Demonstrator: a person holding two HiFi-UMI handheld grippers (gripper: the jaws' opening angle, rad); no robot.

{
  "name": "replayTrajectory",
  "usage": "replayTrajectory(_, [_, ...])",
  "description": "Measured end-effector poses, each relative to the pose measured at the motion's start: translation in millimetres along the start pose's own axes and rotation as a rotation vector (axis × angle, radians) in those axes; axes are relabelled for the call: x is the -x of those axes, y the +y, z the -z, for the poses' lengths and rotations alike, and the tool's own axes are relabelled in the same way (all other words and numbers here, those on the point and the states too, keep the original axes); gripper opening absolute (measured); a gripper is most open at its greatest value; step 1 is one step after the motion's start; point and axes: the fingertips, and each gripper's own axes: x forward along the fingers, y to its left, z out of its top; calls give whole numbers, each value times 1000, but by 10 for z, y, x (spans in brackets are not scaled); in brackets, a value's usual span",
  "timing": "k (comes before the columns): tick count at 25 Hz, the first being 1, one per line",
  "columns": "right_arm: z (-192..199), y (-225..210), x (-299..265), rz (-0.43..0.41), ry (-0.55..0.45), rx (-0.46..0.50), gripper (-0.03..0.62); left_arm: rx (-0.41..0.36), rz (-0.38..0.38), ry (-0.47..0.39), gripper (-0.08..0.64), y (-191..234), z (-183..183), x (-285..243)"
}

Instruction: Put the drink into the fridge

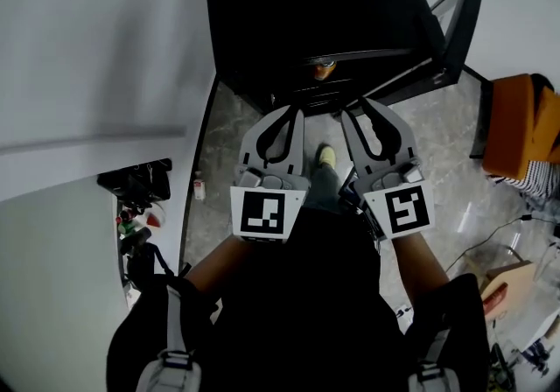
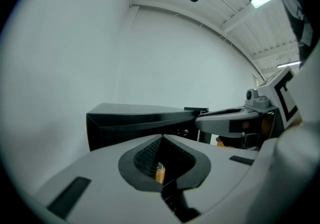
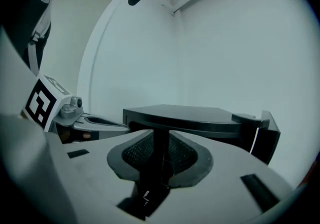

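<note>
Person's torso (image 1: pixel 306 311): is sitting nearest the head camera, in dark clothing with grey harness straps. It is filling the bottom of that view, with both forearms reaching forward.

Fridge (image 1: pixel 289 14): is standing straight ahead of both grippers, black, with its dark inside facing the person.

Fridge door (image 1: pixel 455 23): is hanging wide open at the right.

Left gripper (image 1: pixel 295 112): is pointing at the fridge mouth, its jaws clenched tip to tip and clasping nothing.

Right gripper (image 1: pixel 357 110): is pointing the same way, just beside the left one. Its jaws are standing a narrow slot apart, released, with nothing between them.

Drink (image 1: pixel 324 69): is an orange can that appears to be standing upright inside the fridge, below a shelf edge. It is too small for any label to be read.

Stage: the drink is looking placed already, while the door is not yet shut, so closing it is probably what is remaining.

Risk: the open door is standing close to the right gripper, and a careless swing could be knocking it. A hard slam could be toppling the can.

Drink relative to the grippers: is lying ahead of and beyond both, well apart from the tips. In the left gripper view it is showing through the hollow of the jaws (image 2: pixel 159 172), untouched.
</note>
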Motion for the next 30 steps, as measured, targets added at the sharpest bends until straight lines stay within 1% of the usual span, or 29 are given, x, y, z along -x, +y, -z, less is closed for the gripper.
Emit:
replayTrajectory(2, [-86, -23, 64, 27, -3, 2, 45, -1, 1, -18, 11, 3, -104, 20])
replayTrajectory(4, [-143, -22, 133, 35, -1, 0, 18, -8, 8, -33, 11, -8, -188, 51])
replayTrajectory(11, [-200, -72, 294, 42, 3, -2, 15, -34, 38, -50, 11, -67, -297, 75])
replayTrajectory(15, [-204, -93, 304, 37, 12, -10, 15, -40, 36, -32, 11, -63, -293, 114])
replayTrajectory(19, [-191, -144, 296, 33, 16, -9, 15, -59, 23, -20, 11, -90, -306, 117])
replayTrajectory(22, [-182, -130, 359, 21, 17, -20, 15, -55, -2, -21, 11, -138, -345, 170])
replayTrajectory(26, [-171, -113, 598, -2, 13, -25, 15, -47, -26, -30, 11, -362, -382, 287])
replayTrajectory(30, [-144, -141, 1018, 3, 12, -16, 15, -60, -22, -8, 11, -752, -320, 480])
